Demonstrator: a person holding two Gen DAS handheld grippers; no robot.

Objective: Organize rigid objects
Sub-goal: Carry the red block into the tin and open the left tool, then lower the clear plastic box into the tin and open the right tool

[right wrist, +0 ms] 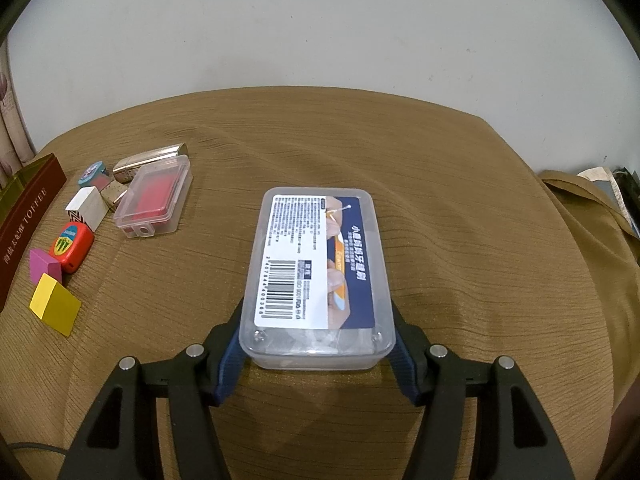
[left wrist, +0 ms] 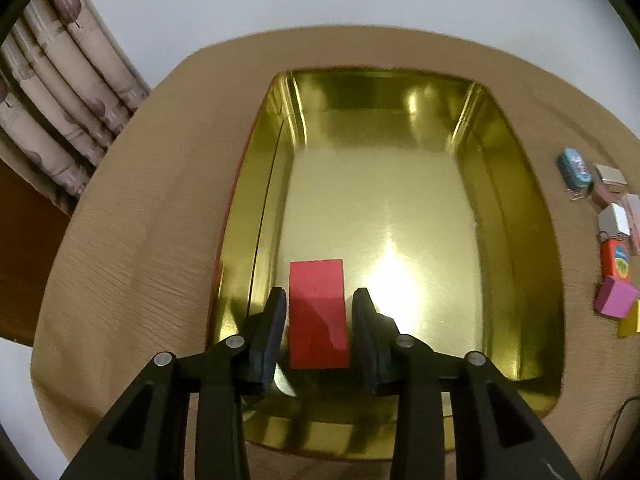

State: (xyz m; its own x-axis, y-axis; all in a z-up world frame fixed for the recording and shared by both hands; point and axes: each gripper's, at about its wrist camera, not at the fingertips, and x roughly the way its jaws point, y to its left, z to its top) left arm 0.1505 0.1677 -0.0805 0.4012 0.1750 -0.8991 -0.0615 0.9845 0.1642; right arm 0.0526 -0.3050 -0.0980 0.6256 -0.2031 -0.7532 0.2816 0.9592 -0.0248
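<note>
While a red block (left wrist: 317, 314) lies flat on the floor of the gold tray (left wrist: 532, 240), near its left wall, the left gripper (left wrist: 320, 300) straddles it with its jaws slightly apart, narrow gaps showing on both sides. Over on the tan tablecloth (right wrist: 460, 200), the right gripper (right wrist: 318, 320) is clamped on the near end of a clear plastic box (right wrist: 320, 276) bearing a barcode label. Well to its left sit a yellow block (right wrist: 54, 308), a pink block (right wrist: 43, 266), a red tape measure (right wrist: 72, 246) and a smaller clear case (right wrist: 154, 200).

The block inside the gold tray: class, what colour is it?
Red; the block shows best in the left wrist view.
</note>
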